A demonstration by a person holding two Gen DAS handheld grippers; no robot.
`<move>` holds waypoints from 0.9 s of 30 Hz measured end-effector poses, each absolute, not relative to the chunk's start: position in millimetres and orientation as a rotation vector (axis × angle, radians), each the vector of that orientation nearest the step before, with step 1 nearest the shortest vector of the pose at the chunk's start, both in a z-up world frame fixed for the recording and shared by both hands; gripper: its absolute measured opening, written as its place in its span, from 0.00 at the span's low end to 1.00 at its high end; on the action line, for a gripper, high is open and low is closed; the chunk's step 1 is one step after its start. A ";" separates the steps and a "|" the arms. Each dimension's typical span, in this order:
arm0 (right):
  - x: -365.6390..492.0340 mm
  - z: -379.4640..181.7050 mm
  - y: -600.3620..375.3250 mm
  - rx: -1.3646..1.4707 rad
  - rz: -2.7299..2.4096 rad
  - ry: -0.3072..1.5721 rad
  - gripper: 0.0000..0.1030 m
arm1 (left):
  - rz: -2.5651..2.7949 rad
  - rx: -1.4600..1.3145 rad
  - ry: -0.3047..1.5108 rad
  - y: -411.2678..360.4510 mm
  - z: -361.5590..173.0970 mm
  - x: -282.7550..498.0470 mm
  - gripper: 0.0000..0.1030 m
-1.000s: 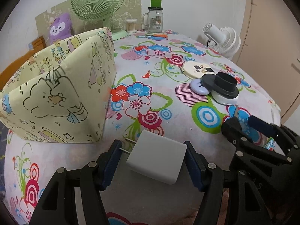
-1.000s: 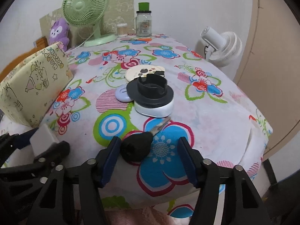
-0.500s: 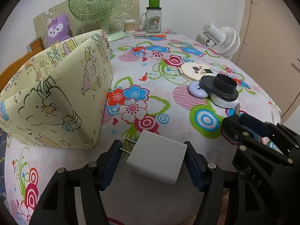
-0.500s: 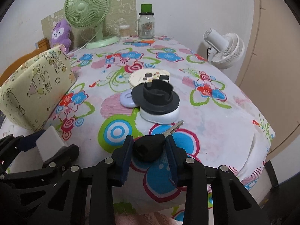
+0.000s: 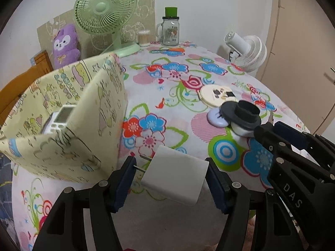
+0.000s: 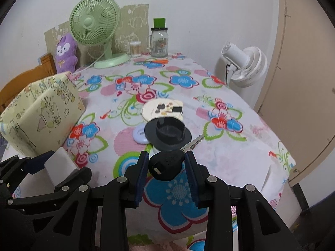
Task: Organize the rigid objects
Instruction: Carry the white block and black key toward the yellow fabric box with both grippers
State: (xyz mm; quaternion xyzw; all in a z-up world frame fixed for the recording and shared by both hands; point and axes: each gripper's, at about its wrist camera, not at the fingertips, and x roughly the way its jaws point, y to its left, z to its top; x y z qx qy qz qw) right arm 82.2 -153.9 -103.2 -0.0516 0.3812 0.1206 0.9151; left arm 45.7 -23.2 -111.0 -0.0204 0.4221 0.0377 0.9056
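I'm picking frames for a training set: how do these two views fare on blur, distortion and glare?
Left wrist view: sharp; fisheye bends the table edge and darkens the corners; the white charger looks bright but not blown out. Right wrist view: the same bending; slight blur on the tablecloth print, the car key crisp; soft, even light.
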 end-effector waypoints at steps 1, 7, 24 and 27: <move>82.9 -100.4 -153.4 -0.106 0.252 0.782 0.37 | 0.078 -0.041 0.869 -23.0 -108.9 45.9 0.66; 85.9 -86.7 -152.1 -0.097 0.262 0.769 0.37 | 0.090 -0.029 0.847 -21.9 -93.0 47.9 0.66; 89.5 -41.7 -135.2 -0.104 0.289 0.709 0.37 | 0.121 -0.032 0.779 -4.8 -46.5 48.0 0.66; 89.8 -36.9 -130.8 -0.101 0.299 0.712 0.37 | 0.131 -0.025 0.776 -0.1 -43.0 47.2 0.66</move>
